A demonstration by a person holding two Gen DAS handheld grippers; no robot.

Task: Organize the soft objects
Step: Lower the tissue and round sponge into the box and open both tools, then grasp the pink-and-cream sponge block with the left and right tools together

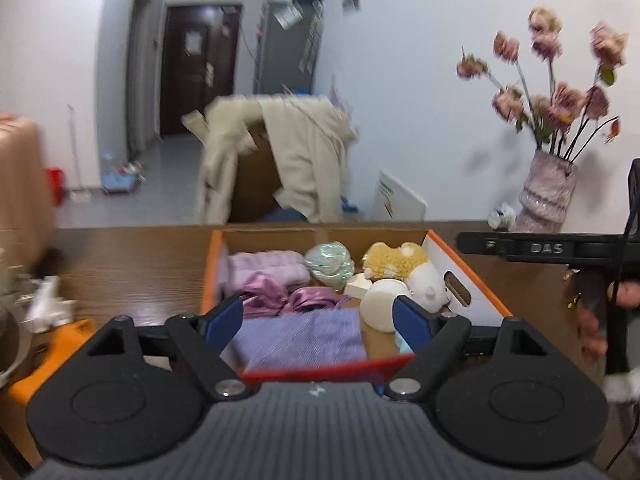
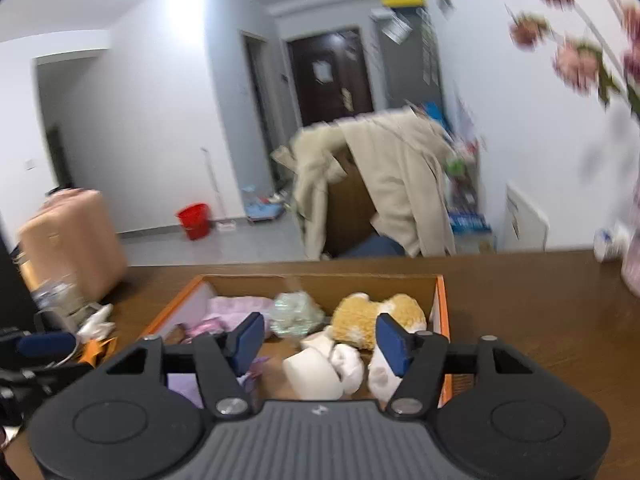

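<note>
Left gripper (image 1: 318,322) stood released, nothing between its blue pads. Right gripper (image 2: 320,340) likewise stood parted and empty. Directly ahead of both, the orange-rimmed cardboard box (image 1: 466,268) held a folded lilac knit cloth (image 1: 300,338), yellow plush toy (image 1: 396,260) and white foam cylinder (image 1: 382,308).

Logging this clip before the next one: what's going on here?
A person holds a set of tongs in each hand over an orange-edged cardboard box on a brown wooden table. The box already holds soft things: a folded lilac knit cloth, shiny purple satin fabric, a yellow-and-white plush toy and a white foam roll. The left tongs and right tongs are both open and grip nothing.
</note>
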